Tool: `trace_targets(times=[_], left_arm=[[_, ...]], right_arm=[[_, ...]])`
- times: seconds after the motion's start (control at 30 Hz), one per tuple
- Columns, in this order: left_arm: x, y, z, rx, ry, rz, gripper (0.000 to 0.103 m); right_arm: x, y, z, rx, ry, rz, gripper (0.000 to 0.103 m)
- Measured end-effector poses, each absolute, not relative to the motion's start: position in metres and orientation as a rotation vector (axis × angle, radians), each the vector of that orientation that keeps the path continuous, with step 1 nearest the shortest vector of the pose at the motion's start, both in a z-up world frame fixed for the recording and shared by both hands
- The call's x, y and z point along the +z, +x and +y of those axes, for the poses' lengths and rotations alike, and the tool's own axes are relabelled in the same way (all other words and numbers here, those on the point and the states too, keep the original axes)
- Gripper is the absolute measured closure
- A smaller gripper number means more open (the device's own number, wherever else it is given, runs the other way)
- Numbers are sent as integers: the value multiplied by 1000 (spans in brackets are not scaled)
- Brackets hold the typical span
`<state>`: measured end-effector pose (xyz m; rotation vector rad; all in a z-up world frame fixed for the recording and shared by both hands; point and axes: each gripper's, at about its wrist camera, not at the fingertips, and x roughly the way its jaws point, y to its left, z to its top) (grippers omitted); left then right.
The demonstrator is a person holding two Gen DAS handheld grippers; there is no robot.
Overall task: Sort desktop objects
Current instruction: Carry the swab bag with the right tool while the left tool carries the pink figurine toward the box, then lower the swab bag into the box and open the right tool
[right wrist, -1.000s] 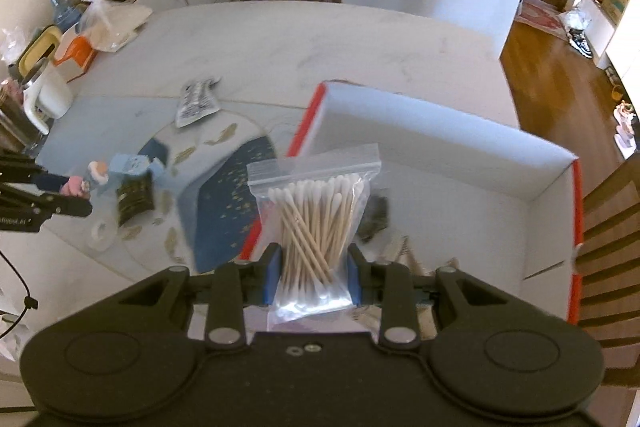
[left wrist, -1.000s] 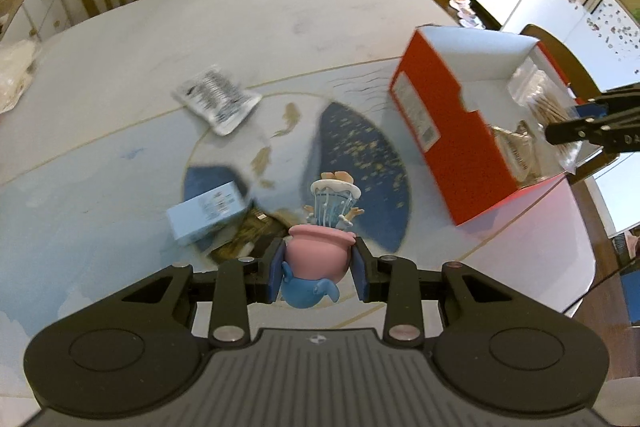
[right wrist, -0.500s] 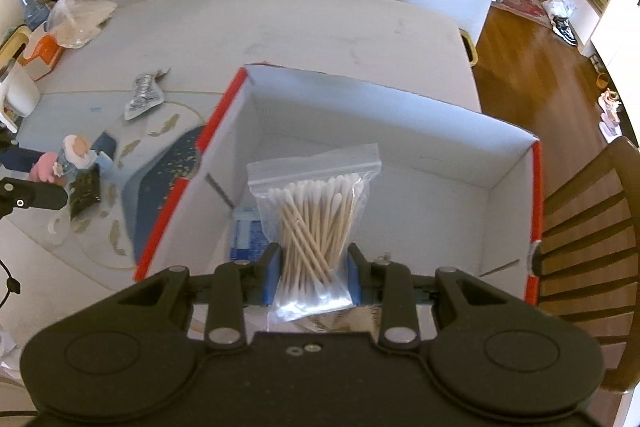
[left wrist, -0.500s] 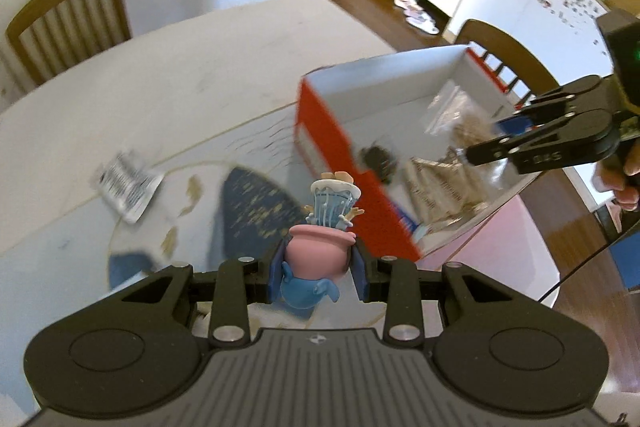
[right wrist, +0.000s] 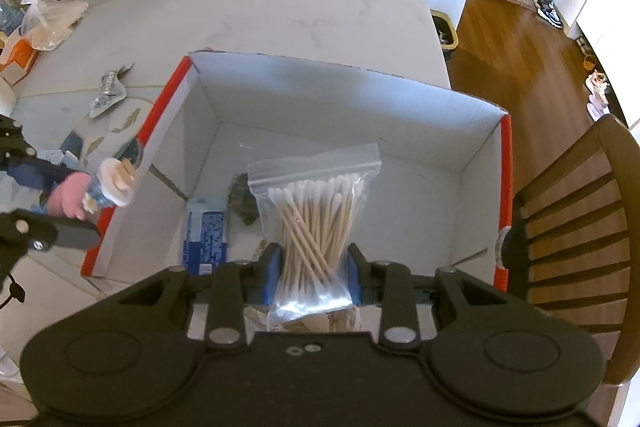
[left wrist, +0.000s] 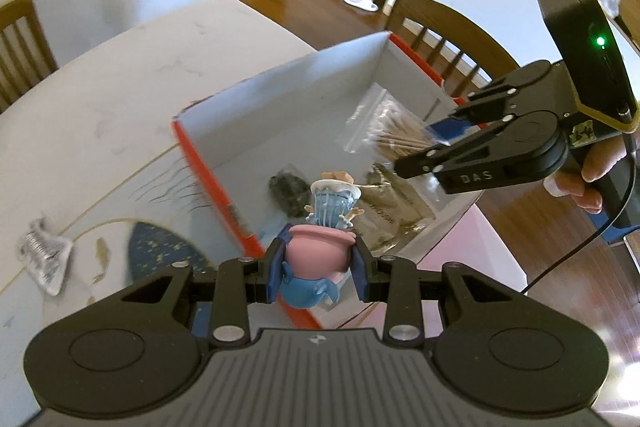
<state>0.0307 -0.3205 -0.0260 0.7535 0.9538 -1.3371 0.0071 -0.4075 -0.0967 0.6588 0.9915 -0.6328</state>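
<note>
My left camera looks from above the box's (left wrist: 280, 95) left edge, facing right. My right camera looks down from its near side. Both see the box (right wrist: 340, 95).

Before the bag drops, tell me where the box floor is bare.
Bare floor in the box runs along the far wall and the right wall, beyond the cotton swab bag in the right gripper. The near-left corner is crowded: blue packet, dark packet. Packets also lie under the bag.
</note>
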Motion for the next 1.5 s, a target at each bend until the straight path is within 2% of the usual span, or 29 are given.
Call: trace_targets(times=[0.43,0.73,1.3,1.5], left_arm=[[-64,13,-370,-1363,879,957,70],[-85,17,-370,-1335,897,1013,71],[-74,5,-354,-1372,856,995,70],[-73,4,-356,-1368,852,991,70]], right_arm=[[-129,16,-436,-666,665,1038,71],[-157,28,-453,-661,703,1053,71],[-176,39,-459,-693,710,1058,70],[-170,38,-455,-700,716,1048,64]])
